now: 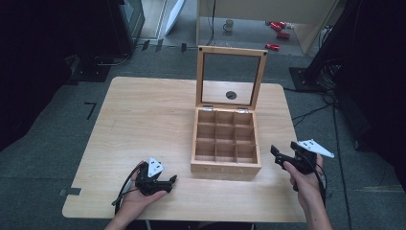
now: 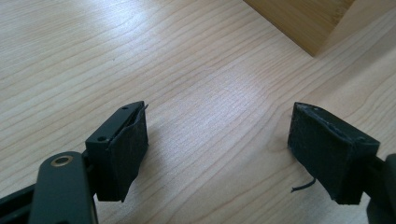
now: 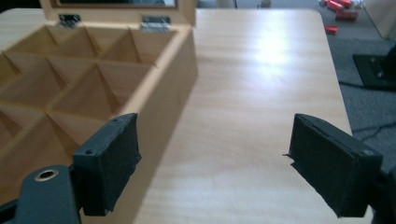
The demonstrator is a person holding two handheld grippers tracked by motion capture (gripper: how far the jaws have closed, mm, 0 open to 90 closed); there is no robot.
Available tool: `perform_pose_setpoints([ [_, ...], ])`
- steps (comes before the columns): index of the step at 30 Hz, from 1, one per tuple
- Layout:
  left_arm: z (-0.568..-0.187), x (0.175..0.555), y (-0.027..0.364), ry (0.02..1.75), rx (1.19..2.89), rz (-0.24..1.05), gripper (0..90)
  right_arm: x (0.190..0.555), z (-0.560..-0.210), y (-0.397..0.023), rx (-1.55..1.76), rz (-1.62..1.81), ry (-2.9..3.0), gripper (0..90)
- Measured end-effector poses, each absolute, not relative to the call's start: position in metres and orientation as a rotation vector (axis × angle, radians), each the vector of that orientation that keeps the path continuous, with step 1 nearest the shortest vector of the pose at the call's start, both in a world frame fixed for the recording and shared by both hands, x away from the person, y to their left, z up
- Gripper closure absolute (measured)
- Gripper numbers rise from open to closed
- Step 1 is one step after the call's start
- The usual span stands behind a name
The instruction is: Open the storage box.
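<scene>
High view: a wooden compartment box [image 1: 225, 143], lid [image 1: 231, 79] raised upright, is seen right of centre on the table [image 1: 143, 115]. The right gripper [image 1: 283, 154] is held just right of the box, jaws wide, nothing gripped. The left gripper [image 1: 165, 183] is rested near-left, equally open and empty. The lid should be approached squarely and lowered gently.

A light wooden table [image 1: 143, 115] stands on grey carpet [image 1: 52, 134]. Behind it, a mug [image 1: 229, 25] and several red cans [image 1: 277, 29] lie on the floor near a pale cabinet [image 1: 268, 9]. Black cables [image 1: 311, 112] trail at the right.
</scene>
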State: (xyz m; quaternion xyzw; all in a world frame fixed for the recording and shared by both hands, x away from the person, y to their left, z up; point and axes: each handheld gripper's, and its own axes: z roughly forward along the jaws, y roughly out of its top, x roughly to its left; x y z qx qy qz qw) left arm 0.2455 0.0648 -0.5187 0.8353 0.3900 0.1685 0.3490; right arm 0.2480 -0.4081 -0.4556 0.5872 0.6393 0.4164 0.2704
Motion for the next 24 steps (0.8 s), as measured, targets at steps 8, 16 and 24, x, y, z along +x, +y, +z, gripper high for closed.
perform_pose_setpoints([
  [8,-0.519,0.245,0.065,1.013,2.164,0.438,20.6,0.223,-0.487,-0.42,1.65,1.056,1.738,14.3],
  [16,-0.519,0.245,0.065,1.014,2.164,0.438,20.6,0.211,-0.508,-0.411,1.656,0.88,1.805,2.4],
  [24,-0.519,0.245,0.065,1.014,2.164,0.438,20.6,0.21,-0.525,-0.398,1.617,0.759,1.874,0.0],
])
